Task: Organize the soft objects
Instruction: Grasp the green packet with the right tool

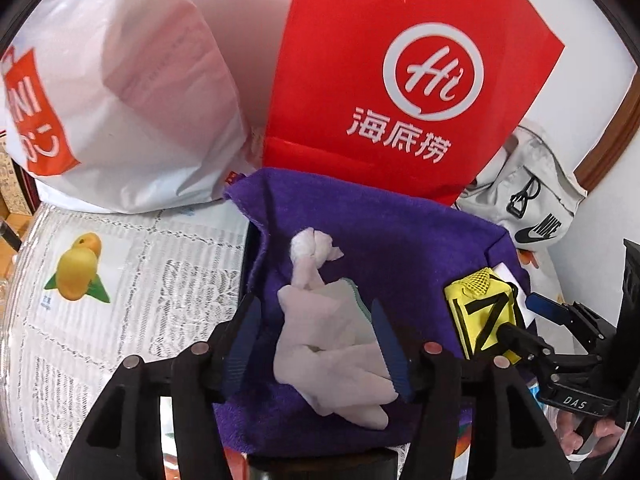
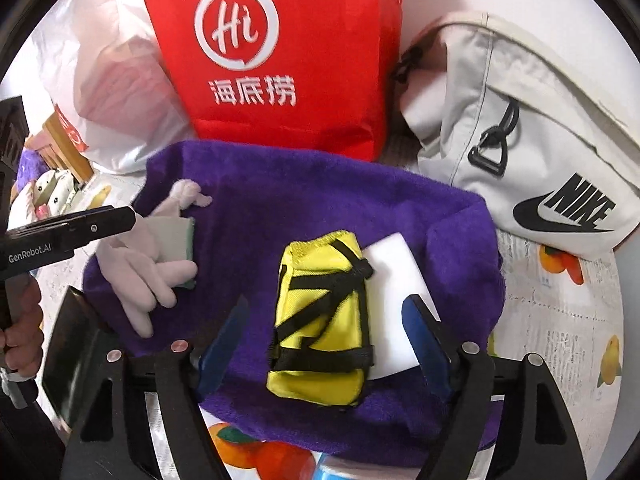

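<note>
Left claw is spread loose around the pale glove lying on the purple towel; right claw gapes over the yellow pouch, gripping nothing; I'd centre it before squeezing so the pouch doesn't skid.

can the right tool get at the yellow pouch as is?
Probably yes. The right tool is open, its fingers either side of the yellow pouch, nothing lying over it. The pouch overlaps a white block on the purple towel, so closing might catch that too.
</note>
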{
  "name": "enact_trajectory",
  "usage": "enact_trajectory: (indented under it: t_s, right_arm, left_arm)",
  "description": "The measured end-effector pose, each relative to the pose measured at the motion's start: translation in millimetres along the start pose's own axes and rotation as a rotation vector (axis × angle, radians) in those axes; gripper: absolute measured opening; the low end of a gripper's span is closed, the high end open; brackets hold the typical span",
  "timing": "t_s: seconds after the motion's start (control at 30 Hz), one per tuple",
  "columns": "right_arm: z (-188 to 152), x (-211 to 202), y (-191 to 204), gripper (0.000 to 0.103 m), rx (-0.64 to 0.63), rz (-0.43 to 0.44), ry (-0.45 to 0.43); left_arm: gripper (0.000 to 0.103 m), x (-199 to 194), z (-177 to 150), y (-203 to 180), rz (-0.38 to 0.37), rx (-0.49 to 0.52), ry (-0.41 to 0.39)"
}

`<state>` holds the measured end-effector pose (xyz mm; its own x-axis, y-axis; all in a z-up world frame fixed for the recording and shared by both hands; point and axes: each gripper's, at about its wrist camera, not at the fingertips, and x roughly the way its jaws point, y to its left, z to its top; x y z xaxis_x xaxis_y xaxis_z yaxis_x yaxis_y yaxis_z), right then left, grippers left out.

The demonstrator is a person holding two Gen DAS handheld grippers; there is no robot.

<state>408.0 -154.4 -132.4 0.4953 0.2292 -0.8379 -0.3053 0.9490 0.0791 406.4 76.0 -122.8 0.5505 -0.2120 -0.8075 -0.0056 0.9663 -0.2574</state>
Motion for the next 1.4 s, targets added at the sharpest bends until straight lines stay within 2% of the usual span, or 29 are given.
enact_trajectory:
  t_s: [0.2,0.4,0.63,0.97,1.1,1.17,1.4]
  right_arm:
    - [-7.7,-36.6,-0.2,0.079,0.033,0.005,-0.079]
    - [-34.5,-77.5,2.9,0.079,0.050,0.001,-0.129]
    - [-86.7,-115.9,16.9,0.079,0.073,0.055,-0.122]
    - [-180.5,-150.4,58.7,0.079,0.015,0.088,-0.076]
    - [-214.2,-146.9,60.0,0.079,0.042,0.099,-0.048]
    - [-229.3,-134.2,58.3,0.079,0.072,0.117,-0.008]
    - [-257.7,-106.8,63.0,0.076,0.107,0.090,0.052]
  left_arm:
    - [0.056,-20.8,-7.6,-0.6,0.009,0.006,-0.022]
    - [0.056,-47.2,-25.9,0.0,0.003,-0.004,-0.045]
    - [0.056,-92.8,-60.9,3.7,0.007,-0.013,-0.094]
    - [0.056,-133.1,-122.0,16.3,0.006,-0.045,-0.124]
    - [0.056,-136.3,-143.0,21.0,0.009,-0.075,-0.113]
    - [0.056,-137.9,-153.2,21.5,0.000,-0.084,-0.113]
    - [0.056,-139.4,-188.3,20.7,-0.013,-0.079,-0.094]
